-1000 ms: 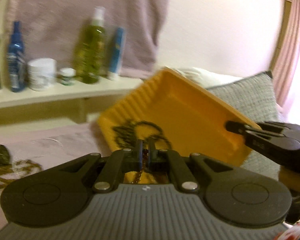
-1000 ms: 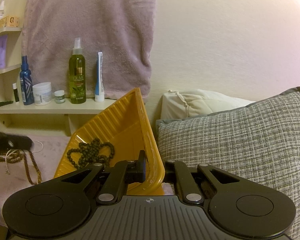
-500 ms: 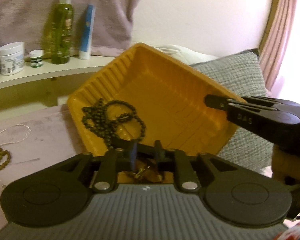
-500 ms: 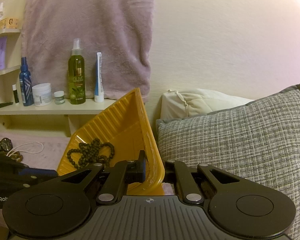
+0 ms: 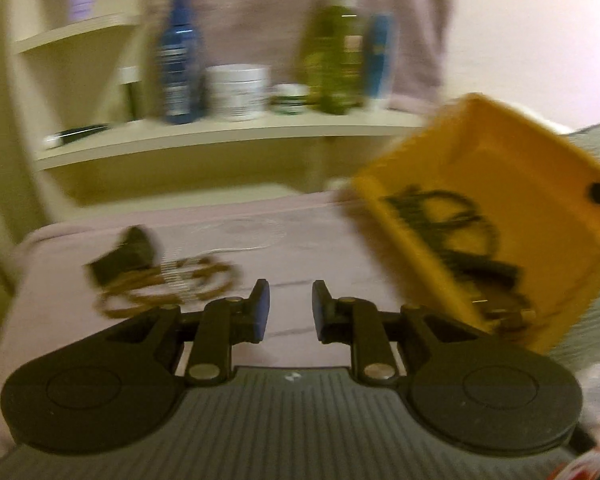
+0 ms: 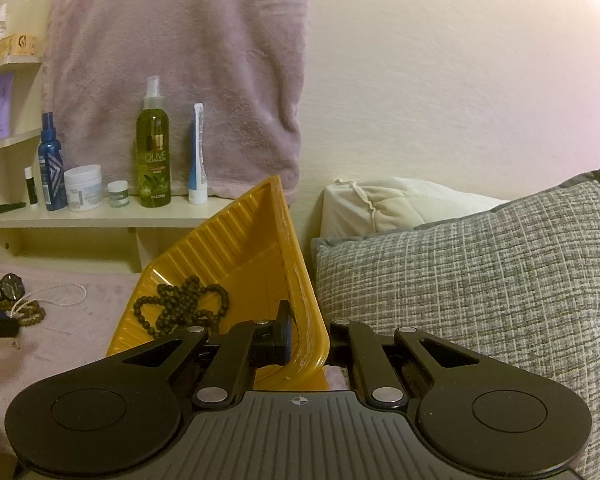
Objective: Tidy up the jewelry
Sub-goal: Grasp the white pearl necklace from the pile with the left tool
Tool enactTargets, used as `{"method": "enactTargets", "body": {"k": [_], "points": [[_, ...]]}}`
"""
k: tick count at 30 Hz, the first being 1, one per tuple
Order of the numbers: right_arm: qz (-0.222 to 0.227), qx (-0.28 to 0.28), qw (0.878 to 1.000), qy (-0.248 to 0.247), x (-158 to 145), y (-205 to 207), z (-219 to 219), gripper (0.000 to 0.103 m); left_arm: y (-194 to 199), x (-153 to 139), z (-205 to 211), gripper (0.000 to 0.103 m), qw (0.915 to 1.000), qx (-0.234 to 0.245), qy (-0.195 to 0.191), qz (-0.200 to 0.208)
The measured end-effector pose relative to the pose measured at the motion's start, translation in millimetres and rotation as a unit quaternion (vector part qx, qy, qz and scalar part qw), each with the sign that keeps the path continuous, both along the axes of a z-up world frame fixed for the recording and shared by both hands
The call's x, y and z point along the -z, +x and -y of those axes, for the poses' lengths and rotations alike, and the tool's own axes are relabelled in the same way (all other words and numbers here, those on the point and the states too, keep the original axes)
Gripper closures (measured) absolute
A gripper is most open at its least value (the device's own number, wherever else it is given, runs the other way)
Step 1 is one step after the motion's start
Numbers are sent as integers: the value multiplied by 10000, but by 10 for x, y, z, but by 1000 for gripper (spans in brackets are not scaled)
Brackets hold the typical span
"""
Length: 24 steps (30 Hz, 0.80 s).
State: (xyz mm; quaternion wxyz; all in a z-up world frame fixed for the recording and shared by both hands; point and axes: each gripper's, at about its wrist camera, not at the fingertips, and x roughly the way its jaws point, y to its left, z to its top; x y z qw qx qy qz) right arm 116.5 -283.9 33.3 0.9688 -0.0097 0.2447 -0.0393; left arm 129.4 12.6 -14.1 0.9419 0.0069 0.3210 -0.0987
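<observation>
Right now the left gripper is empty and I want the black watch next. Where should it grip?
Probably the watch strap, where it arches off the pink blanket, coming from above with fingers straddling the band; the flat face offers no edge to pinch.

"OLIVE" on green spray bottle (image 6: 153, 148), other labels too small to read

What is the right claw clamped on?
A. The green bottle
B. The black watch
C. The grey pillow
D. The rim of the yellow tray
D: the right claw pinches the rim of the tilted yellow tray, which holds dark beads.
</observation>
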Motion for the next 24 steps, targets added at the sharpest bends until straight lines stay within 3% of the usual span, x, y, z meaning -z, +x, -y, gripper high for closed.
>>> {"method": "enactTargets", "body": {"k": [4,8,17,24], "points": [[-8,-7,10000,-34,1,8,-7,95,84,98,-279,82,9982,-571,159,-40],[-9,-32,10000,-76,-5,8,-20,95,196,203,-469,82,9955,-937,31,-171],[-23,-39,9999,-121,-4,19,-25,95,393,394,-473,82,9924,-1082,-430,-400],[-25,-53,9999,-145,2,26,-23,95,470,506,-417,83,9902,-1217,-446,-520]]}}
